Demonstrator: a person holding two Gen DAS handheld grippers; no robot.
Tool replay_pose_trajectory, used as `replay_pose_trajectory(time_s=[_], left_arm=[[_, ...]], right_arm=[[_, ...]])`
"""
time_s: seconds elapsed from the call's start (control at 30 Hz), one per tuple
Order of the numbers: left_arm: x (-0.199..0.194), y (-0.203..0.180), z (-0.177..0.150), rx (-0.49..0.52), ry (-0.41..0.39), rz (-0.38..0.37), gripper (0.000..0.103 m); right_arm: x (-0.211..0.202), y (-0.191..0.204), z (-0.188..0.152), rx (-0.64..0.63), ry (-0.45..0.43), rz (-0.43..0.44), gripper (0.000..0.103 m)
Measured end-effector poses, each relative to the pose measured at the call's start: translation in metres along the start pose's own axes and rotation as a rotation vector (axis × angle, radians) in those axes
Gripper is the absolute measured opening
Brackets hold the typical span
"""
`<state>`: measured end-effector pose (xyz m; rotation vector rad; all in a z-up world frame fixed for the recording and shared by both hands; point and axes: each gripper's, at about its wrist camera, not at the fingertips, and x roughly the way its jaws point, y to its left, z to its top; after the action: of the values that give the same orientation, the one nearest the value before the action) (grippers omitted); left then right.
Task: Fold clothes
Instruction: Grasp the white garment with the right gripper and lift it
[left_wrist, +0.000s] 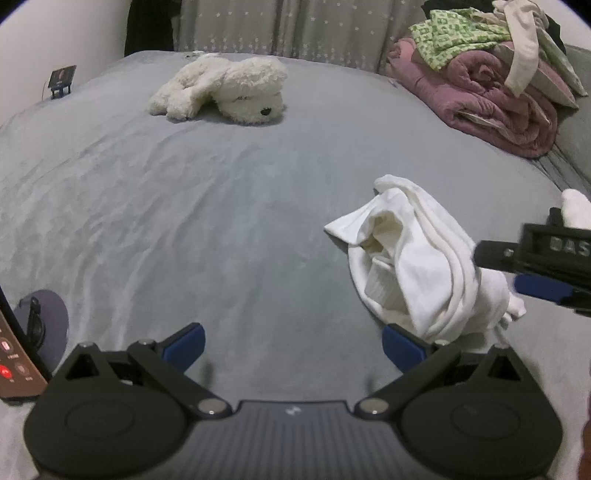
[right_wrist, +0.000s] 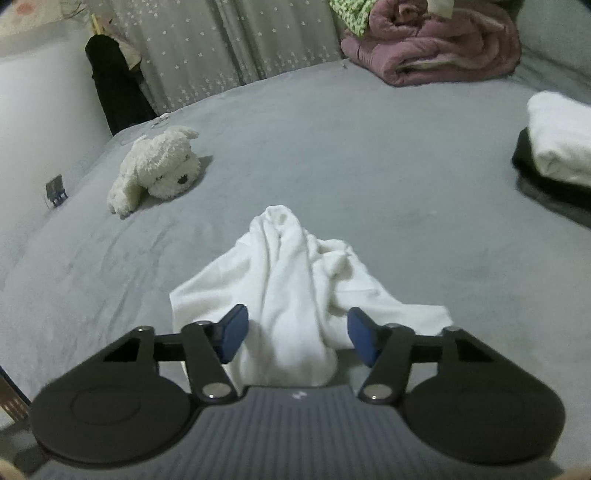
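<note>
A crumpled white cotton garment (right_wrist: 295, 291) lies bunched on the grey plush bedspread (left_wrist: 184, 221), a raised fold of it passing between the spread blue-padded fingers of the right gripper (right_wrist: 293, 338), whose jaws stand released around the cloth without pinching it. The left gripper (left_wrist: 293, 345) hovers over bare bedspread just beside the garment's left edge, its jaws wide apart and empty. A fluffy white plush dog (left_wrist: 225, 88) lies well beyond.
</note>
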<state>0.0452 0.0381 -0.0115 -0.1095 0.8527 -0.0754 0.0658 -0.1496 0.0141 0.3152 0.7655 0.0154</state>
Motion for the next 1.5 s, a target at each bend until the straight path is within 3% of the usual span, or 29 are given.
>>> replay_pose_trajectory(time_s=[0.13,0.17,0.2,0.23,0.37,0.57,0.87,0.97,1.07,1.13,1.17,1.2,1.27,1.37,1.5], left_arm=[[0.002,-0.002,0.000,-0.015,0.001,-0.028,0.102],[0.002,-0.003,0.000,-0.020,0.000,-0.039,0.102],[0.003,-0.005,0.000,-0.022,-0.002,-0.048,0.102],[0.003,-0.006,0.000,-0.020,-0.005,-0.055,0.102],[0.005,-0.006,-0.001,-0.026,-0.010,-0.067,0.098],[0.004,0.002,0.001,-0.087,-0.021,-0.089,0.089],[0.003,-0.009,-0.007,-0.097,-0.031,-0.212,0.084],[0.005,-0.016,-0.012,-0.083,-0.028,-0.241,0.084],[0.008,-0.022,-0.017,-0.081,-0.021,-0.268,0.082],[0.011,-0.023,-0.018,-0.092,-0.021,-0.290,0.077],[0.013,-0.023,-0.019,-0.101,-0.022,-0.304,0.074],[0.014,-0.024,-0.020,-0.112,-0.024,-0.319,0.072],[0.015,-0.025,-0.022,-0.138,-0.027,-0.354,0.063],[0.017,-0.027,-0.024,-0.182,-0.028,-0.420,0.044],[0.018,-0.032,-0.026,-0.201,-0.036,-0.477,0.027]], right_arm=[[0.010,-0.002,-0.004,0.040,0.017,0.020,0.048],[0.012,-0.004,-0.005,0.051,0.022,0.030,0.040],[0.012,-0.005,-0.007,0.060,0.027,0.038,0.021],[0.012,-0.007,-0.008,0.068,0.032,0.044,0.013],[-0.010,-0.016,-0.012,0.081,0.012,0.084,0.010],[-0.045,-0.031,-0.026,0.077,0.011,0.072,0.007],[-0.073,-0.061,-0.042,0.110,0.024,0.029,0.003],[-0.074,-0.073,-0.042,0.133,0.017,0.008,0.003],[-0.075,-0.086,-0.043,0.156,0.009,-0.013,0.015],[-0.076,-0.094,-0.044,0.171,0.005,-0.027,0.015],[-0.076,-0.095,-0.043,0.176,0.002,-0.024,0.023],[-0.076,-0.094,-0.043,0.177,0.001,-0.010,0.039],[-0.077,-0.091,-0.041,0.183,-0.009,0.027,0.049],[-0.078,-0.084,-0.037,0.195,-0.020,0.090,0.050],[-0.072,-0.077,-0.031,0.208,-0.024,0.138,0.050]])
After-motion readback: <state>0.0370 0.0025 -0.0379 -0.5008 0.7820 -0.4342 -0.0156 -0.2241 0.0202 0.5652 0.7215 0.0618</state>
